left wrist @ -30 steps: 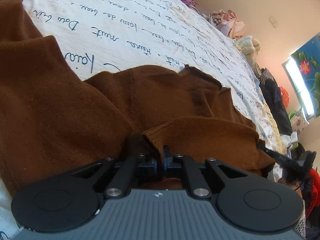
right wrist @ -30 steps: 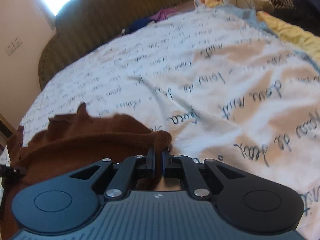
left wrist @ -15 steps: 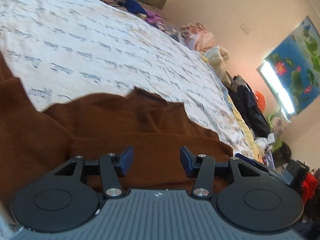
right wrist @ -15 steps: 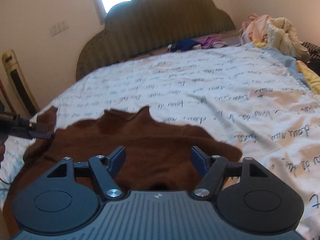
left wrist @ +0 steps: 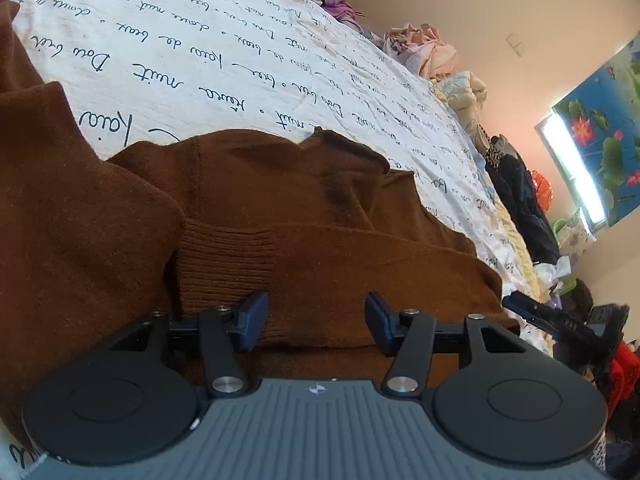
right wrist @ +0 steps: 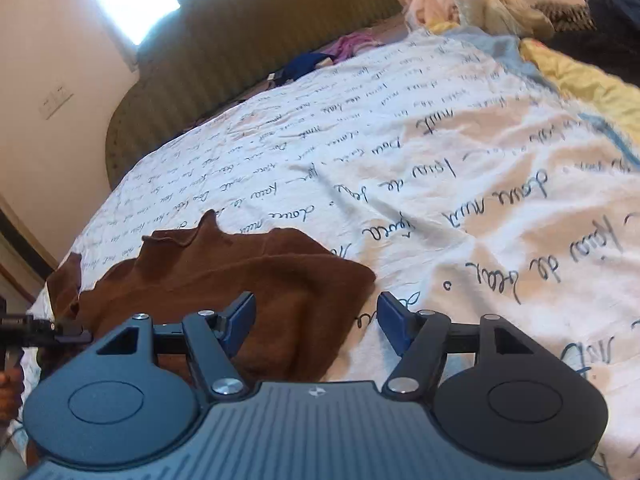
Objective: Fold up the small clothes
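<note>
My left tongs (left wrist: 316, 322) are opening just above a brown sweater (left wrist: 280, 216), gripping nothing. My right tongs (right wrist: 316, 322) stand wide and empty over its edge. The sweater lies partly folded on a bed's white sheet (left wrist: 224, 52) printed with dark cursive; I read "nuit" and "de", the rest unclear.

Brown sweater (left wrist: 280, 208) on script-printed bedsheet (left wrist: 200, 52)

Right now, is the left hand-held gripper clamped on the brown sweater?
No, the left hand-held gripper stands open, pads clear of the brown sweater.
</note>
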Tool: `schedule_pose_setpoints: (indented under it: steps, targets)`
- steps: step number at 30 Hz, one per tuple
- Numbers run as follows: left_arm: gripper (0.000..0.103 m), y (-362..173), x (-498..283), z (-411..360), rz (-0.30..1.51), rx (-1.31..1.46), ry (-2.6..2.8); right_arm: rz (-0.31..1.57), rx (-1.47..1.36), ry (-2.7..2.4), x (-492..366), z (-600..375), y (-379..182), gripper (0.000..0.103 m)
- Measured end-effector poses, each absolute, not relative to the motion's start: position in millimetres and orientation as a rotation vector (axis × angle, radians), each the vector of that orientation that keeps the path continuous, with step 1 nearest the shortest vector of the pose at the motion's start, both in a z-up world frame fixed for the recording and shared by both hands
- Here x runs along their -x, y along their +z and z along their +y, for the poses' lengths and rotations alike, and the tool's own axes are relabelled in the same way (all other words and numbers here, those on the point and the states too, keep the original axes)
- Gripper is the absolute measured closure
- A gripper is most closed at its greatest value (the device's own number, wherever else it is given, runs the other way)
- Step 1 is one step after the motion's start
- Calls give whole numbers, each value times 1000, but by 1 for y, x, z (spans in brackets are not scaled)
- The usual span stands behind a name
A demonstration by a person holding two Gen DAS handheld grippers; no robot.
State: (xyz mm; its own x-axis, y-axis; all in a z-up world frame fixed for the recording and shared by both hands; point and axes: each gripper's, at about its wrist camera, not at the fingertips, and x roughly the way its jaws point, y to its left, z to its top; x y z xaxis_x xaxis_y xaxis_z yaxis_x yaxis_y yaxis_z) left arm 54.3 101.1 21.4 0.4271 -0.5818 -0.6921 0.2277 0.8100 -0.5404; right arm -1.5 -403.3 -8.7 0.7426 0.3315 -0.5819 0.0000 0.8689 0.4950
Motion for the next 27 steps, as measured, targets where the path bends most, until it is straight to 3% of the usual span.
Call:
schedule_pose_setpoints:
  steps: [1,2,3,4,9,12,14,19,23,24,27]
  targets:
    - [47,22,-55,98,1009,378,-521,729,-547,216,-6,-406,-18,39]
    - [46,22,-55,96,1009,370,-523,750,-569,224,-13,-407,-25,68]
    - [45,22,-56,97,1011,369,-525,763,-551,209,-18,-405,-29,90]
    - [45,22,-57,97,1017,368,-526,755,-522,192,-20,-403,-29,96]
    - [45,23,-59,93,1028,323,-538,680,-295,164,-23,-391,-1,96]
    - [45,22,-59,91,1022,294,-548,810,-97,136,-42,-381,-18,93]
    - [45,23,-59,91,1025,290,-550,785,-136,109,-36,-388,-13,75]
    - [44,24,-61,92,1030,288,-555,657,-232,235,9,-370,26,76]
    - [43,22,-59,91,1017,286,-562,819,-34,207,13,-331,-9,78]
    - [43,21,-59,92,1015,291,-564,777,-10,217,19,-332,-18,77]
    - [38,20,-58,96,1011,327,-569,795,-150,192,20,-348,-10,72]
